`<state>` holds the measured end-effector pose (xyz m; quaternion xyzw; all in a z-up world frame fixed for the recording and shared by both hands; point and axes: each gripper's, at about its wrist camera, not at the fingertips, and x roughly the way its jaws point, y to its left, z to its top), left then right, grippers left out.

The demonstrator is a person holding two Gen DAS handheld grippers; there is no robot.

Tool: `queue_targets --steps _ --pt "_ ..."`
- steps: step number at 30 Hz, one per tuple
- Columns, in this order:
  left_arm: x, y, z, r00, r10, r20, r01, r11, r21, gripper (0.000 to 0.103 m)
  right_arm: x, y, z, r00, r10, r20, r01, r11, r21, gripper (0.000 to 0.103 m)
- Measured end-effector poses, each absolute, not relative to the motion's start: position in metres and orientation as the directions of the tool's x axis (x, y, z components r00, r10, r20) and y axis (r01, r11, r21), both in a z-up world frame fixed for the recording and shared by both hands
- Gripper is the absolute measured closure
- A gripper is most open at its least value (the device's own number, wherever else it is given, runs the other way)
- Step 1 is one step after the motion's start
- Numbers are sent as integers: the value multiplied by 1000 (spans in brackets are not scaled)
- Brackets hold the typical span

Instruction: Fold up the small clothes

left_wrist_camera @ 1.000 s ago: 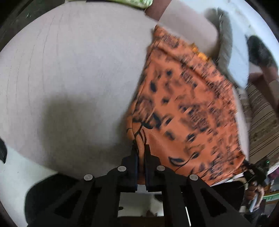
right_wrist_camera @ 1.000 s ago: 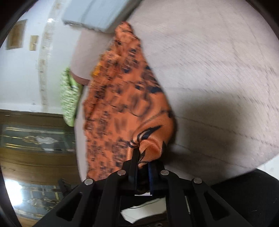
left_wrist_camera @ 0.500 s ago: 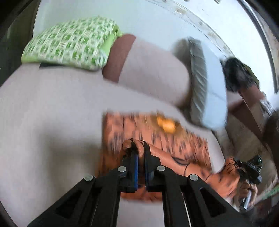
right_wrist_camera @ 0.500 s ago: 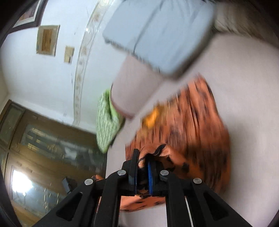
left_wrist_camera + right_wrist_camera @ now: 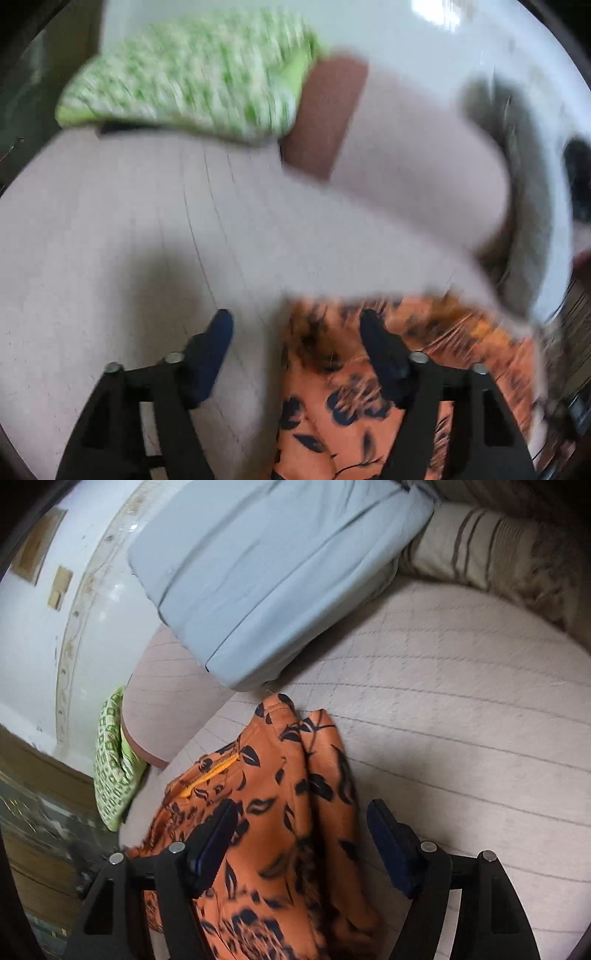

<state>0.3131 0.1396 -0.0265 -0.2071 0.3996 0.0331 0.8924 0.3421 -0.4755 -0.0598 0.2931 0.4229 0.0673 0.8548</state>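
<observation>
The orange garment printed with black leaves [image 5: 280, 812] lies doubled over on the pale pink quilted bed [image 5: 461, 738], filling the lower middle of the right wrist view and the lower right of the left wrist view. Both tools hold nothing. The left gripper [image 5: 295, 332] has its fingers spread wide, one over bare quilt, the other above the cloth's edge. The right gripper [image 5: 301, 821] is likewise spread, its fingers straddling the folded fabric without pinching it. That open stance suggests the cloth has been laid down to rest so a fresh grip can be chosen for the next fold.

A light blue cushion [image 5: 277, 572] leans against the white wall [image 5: 33, 646] at the upper middle of the right view, with a beige striped pillow [image 5: 480, 554] at upper right. A green-and-white patterned pillow [image 5: 192, 74] sits at the upper left of the left view, which is blurred.
</observation>
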Motion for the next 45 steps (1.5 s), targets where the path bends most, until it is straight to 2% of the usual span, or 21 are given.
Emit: queue_targets --steps 1,3,7,13,16,18,19,20,21,22,24,26,28,31,34,36,38,40,41,43,45 --pt "310 146 -16 705 -121 -698 -226 895 -384 22 339 -474 -60 624 355 -696 132 830 543 27" --pt "306 155 -4 720 -156 -677 -235 863 -448 21 334 -469 -64 589 344 -731 117 859 499 27" --pt "293 145 -31 618 -251 -745 -213 859 -466 21 331 -456 -82 521 369 -770 78 877 474 27" --pt "251 112 -103 506 -264 -821 -145 913 -382 21 333 -447 -92 501 399 -768 56 871 489 26" --pt "254 90 -108 541 -213 -813 -64 954 -293 10 334 -443 -95 479 478 -737 35 828 559 26" --pt "262 78 -111 529 -200 -825 -50 963 -265 10 336 -441 -98 458 497 -737 20 823 568 26" --pt "265 72 -111 530 -160 -832 -58 973 -224 30 341 -437 -100 446 481 -755 26 836 548 28" --pt "269 67 -110 523 -138 -841 -58 979 -197 60 344 -432 -101 437 452 -778 42 854 519 32" --pt "273 67 -106 502 -172 -847 -75 968 -240 70 346 -429 -100 429 436 -791 52 862 504 51" --pt "278 67 -101 480 -190 -856 -101 958 -269 87 347 -425 -98 411 450 -793 51 857 513 83" --pt "284 62 -89 473 -158 -867 -118 963 -240 88 342 -410 -79 416 404 -814 17 892 452 87" --pt "282 51 -64 504 -121 -855 -91 977 -192 88 333 -404 -57 448 401 -799 5 892 451 88" --pt "269 48 -38 547 -137 -826 -71 975 -209 88 321 -404 -29 477 411 -777 -12 887 461 89" --pt "229 45 3 602 -145 -785 -39 977 -211 89 287 -397 5 483 404 -777 -63 901 430 89" --pt "174 55 9 596 -176 -784 -39 968 -247 88 246 -402 7 459 417 -784 -60 895 441 88" --pt "135 60 -7 569 -202 -797 -42 961 -274 87 217 -407 -15 425 414 -805 -41 897 440 86" --pt "113 59 -55 479 -230 -847 -48 957 -287 79 198 -415 -56 363 410 -837 -8 899 437 81" --pt "111 64 -92 367 -184 -912 -110 965 -239 69 185 -427 -94 305 378 -874 80 905 418 60" --pt "106 74 -94 417 -212 -884 -113 953 -282 64 177 -434 -89 374 407 -834 80 881 466 58" --pt "98 89 -81 464 -174 -868 -191 938 -290 48 171 -438 -72 427 358 -830 109 891 441 31" --pt "90 106 -56 562 -133 -817 -253 913 -322 43 171 -436 -50 492 305 -815 81 917 392 30"
